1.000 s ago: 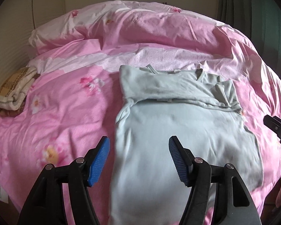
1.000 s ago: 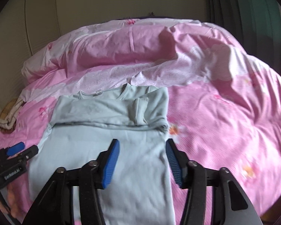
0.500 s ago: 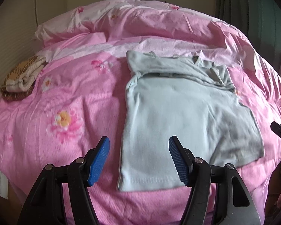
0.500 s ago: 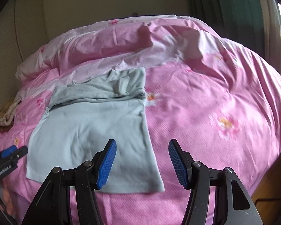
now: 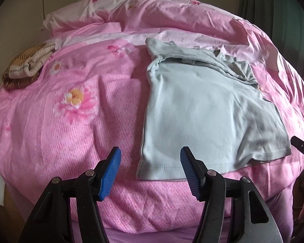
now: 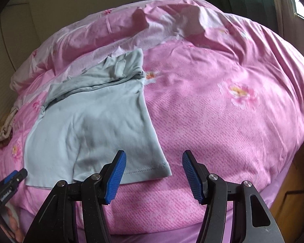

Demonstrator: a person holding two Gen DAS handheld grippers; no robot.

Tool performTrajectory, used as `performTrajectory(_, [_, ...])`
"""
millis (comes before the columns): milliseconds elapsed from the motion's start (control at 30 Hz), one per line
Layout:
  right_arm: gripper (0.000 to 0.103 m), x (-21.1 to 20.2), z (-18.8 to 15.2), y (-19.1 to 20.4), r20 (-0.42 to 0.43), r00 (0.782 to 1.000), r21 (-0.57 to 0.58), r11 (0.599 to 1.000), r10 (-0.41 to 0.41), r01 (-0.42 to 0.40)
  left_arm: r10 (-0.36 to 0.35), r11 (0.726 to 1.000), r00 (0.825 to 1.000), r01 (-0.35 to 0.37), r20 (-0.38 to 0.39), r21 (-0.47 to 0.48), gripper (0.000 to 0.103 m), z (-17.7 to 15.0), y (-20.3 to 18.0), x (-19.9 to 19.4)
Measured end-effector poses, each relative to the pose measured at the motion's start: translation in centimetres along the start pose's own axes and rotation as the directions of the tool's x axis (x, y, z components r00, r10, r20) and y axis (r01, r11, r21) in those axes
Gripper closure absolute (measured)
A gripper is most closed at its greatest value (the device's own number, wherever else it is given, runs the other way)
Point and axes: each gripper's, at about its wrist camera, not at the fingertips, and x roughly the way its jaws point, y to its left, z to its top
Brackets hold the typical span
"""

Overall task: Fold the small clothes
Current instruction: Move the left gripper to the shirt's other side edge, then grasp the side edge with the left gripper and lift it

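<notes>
A pale blue-grey small shirt [image 5: 204, 111] lies flat on the pink flowered bed cover [image 5: 71, 125], sleeves folded in across its top, hem toward me. It also shows in the right wrist view [image 6: 99, 125]. My left gripper [image 5: 150, 172] is open and empty, just short of the hem's left corner. My right gripper [image 6: 154, 174] is open and empty, just short of the hem's right corner. The right gripper's tip shows at the left wrist view's right edge [image 5: 302, 147]. The left gripper's tip shows at the right wrist view's lower left [image 6: 12, 180].
A brown and cream folded cloth [image 5: 28, 66] lies at the bed's far left. A bunched pink duvet [image 5: 152, 14] runs along the back. Dark green curtains [image 5: 273, 6] hang at the right. The bed's front edge drops away below the hem.
Both grippers have drawn back toward the bed's front edge, from over the shirt's body to just short of its hem. Both stay open. The shirt has not moved.
</notes>
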Motion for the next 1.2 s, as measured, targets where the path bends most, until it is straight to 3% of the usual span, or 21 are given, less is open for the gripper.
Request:
performTrajectory(367, [0.045, 0.7, -0.3, 0.2, -0.031, 0.999, -0.016, 1.000, 0.013, -0.013, -0.009, 0.999, 0.999, 0.007, -0.052, -0.042, 0.044, -1.2, 1.3, 1.3])
performTrajectory(567, [0.046, 1.3, -0.4, 0.1, -0.060, 0.998, -0.018, 1.000, 0.007, -0.008, -0.027, 0.999, 0.998, 0.025, -0.059, -0.042, 0.055, -1.6, 1.0, 1.8])
performTrajectory(733, [0.049, 1.9, -0.5, 0.4, -0.091, 0.996, -0.029, 0.999, 0.017, -0.020, -0.044, 0.998, 0.997, 0.041, -0.060, -0.039, 0.076, -1.7, 1.1, 1.9])
performTrajectory(867, [0.061, 2.5, -0.7, 0.4, -0.119, 0.992, -0.033, 0.999, 0.027, -0.031, -0.051, 0.998, 0.997, 0.049, -0.062, -0.030, 0.089, -1.7, 0.8, 2.0])
performTrajectory(933, [0.072, 2.6, -0.7, 0.3, -0.133, 0.990, -0.026, 0.999, 0.037, -0.041, -0.053, 0.998, 0.997, 0.052, -0.059, -0.031, 0.091, -1.7, 0.9, 1.9])
performTrajectory(1000, [0.091, 2.8, -0.7, 0.1, -0.148, 0.987, -0.014, 0.998, 0.060, -0.062, -0.059, 0.998, 0.997, 0.057, -0.052, -0.036, 0.094, -1.7, 1.0, 1.7])
performTrajectory(1200, [0.094, 1.4, -0.3, 0.2, -0.100, 0.991, -0.004, 0.996, 0.087, -0.088, -0.061, 0.997, 0.998, 0.060, -0.018, -0.045, 0.095, -0.9, 1.3, 0.6])
